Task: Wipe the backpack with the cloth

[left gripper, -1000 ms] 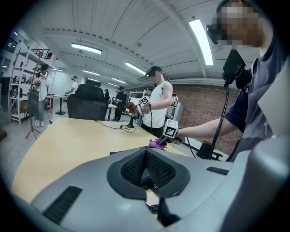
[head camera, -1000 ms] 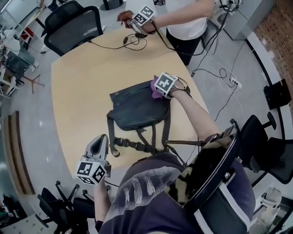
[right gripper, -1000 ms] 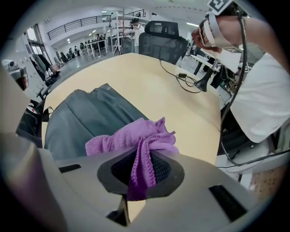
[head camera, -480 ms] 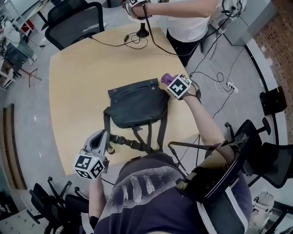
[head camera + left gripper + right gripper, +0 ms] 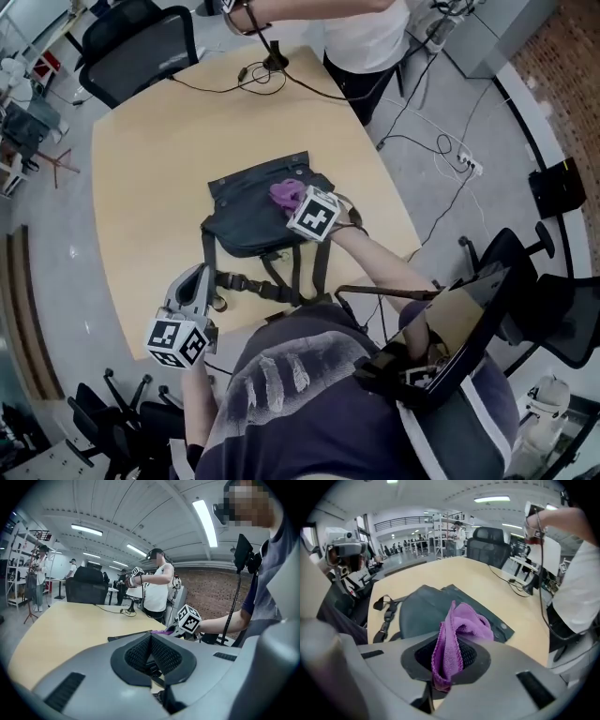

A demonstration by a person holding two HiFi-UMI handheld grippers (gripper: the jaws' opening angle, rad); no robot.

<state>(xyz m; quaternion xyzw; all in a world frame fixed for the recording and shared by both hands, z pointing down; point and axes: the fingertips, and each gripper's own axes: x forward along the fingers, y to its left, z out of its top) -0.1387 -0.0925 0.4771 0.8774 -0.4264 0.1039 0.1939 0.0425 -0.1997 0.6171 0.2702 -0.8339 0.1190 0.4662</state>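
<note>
A dark grey backpack [image 5: 253, 211] lies flat on the wooden table [image 5: 150, 178], straps [image 5: 272, 281] trailing toward me. It shows in the right gripper view too, the backpack [image 5: 426, 609] spread under the jaws. My right gripper [image 5: 291, 202] is shut on a purple cloth [image 5: 285, 194], which rests on the bag's right half; the cloth [image 5: 452, 637] hangs pinched between the jaws. My left gripper [image 5: 192, 286] hovers at the table's near edge, left of the straps, jaws closed together on nothing. In the left gripper view the left gripper [image 5: 151, 641] points at the bag's edge [image 5: 131, 637].
Another person [image 5: 361, 37] stands at the table's far side, holding a marker-cube gripper [image 5: 137, 572] over a small stand and black cables [image 5: 258, 73]. Office chairs [image 5: 141, 42] stand at the far left, another chair [image 5: 539, 300] at my right. Cables cross the floor [image 5: 441, 150].
My right gripper has swung with the cloth from the bag's right edge back left onto its surface. The left gripper has hardly moved.
</note>
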